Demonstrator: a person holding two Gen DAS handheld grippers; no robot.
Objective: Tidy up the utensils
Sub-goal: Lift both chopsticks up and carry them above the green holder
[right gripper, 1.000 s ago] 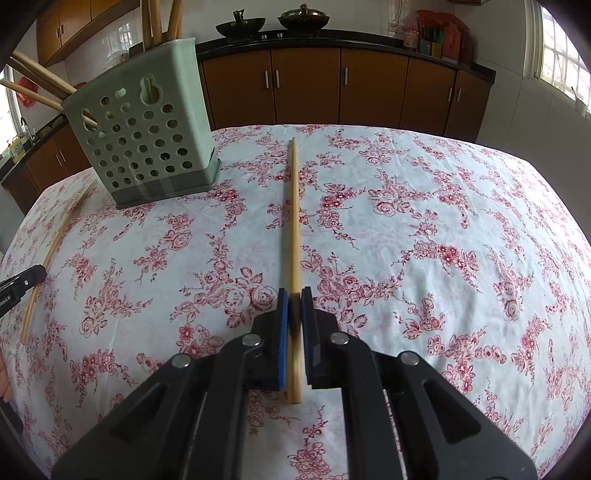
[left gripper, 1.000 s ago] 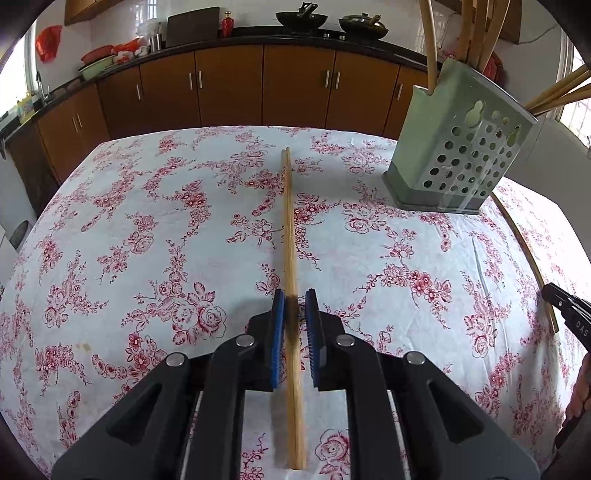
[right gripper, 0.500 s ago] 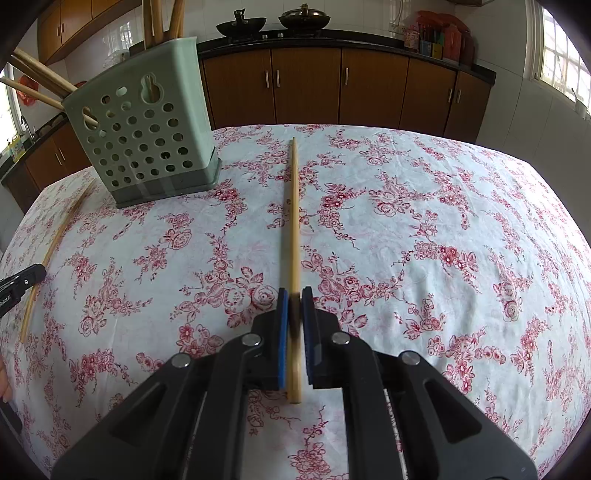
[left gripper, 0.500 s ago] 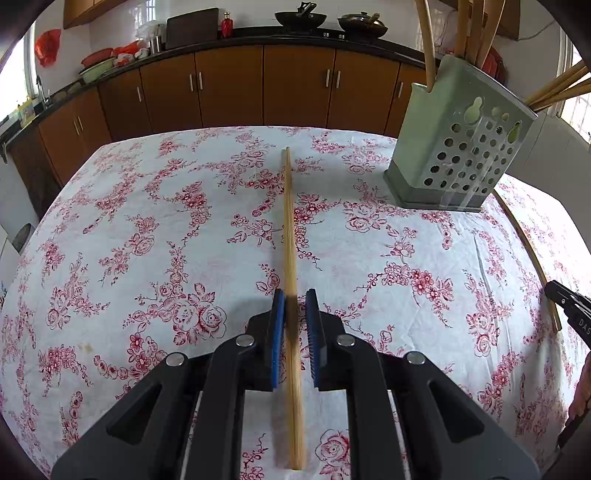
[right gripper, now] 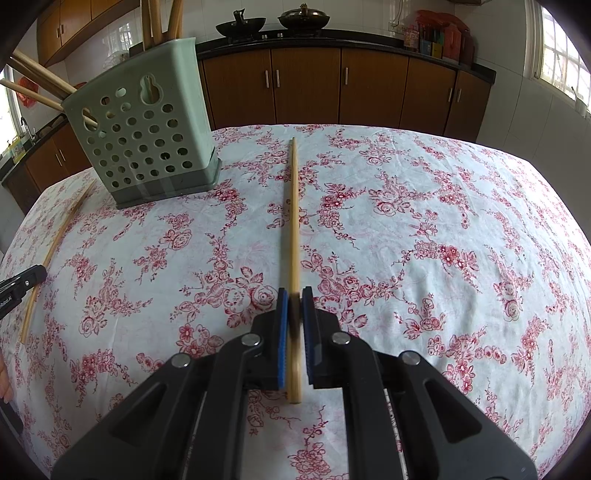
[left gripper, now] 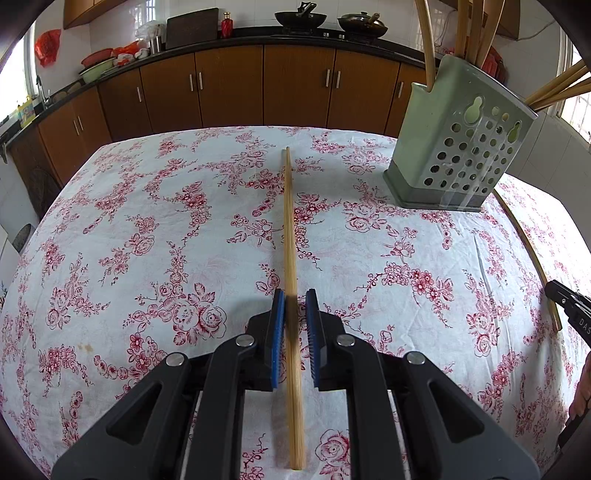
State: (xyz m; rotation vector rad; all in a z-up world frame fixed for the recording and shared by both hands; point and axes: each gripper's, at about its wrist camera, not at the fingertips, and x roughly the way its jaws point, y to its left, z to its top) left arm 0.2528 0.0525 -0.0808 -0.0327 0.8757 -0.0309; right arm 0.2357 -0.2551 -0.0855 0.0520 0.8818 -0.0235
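My left gripper (left gripper: 294, 301) is shut on a bamboo chopstick (left gripper: 289, 221) that points forward over the floral tablecloth. My right gripper (right gripper: 294, 297) is shut on a second bamboo chopstick (right gripper: 293, 206), also pointing forward. A pale green perforated utensil holder (left gripper: 458, 147) with several chopsticks stands at the right in the left wrist view and at the left in the right wrist view (right gripper: 140, 125). The right gripper's tip (left gripper: 565, 299) shows at the left view's right edge; the left gripper's tip (right gripper: 22, 284) shows at the right view's left edge.
The table carries a white cloth with red flowers (left gripper: 166, 240). Brown kitchen cabinets (left gripper: 229, 88) with a dark counter and woks (left gripper: 300, 15) stand behind the table.
The view in both cameras has shifted slightly closer to the holder. Both grippers still hold their chopsticks the same way.
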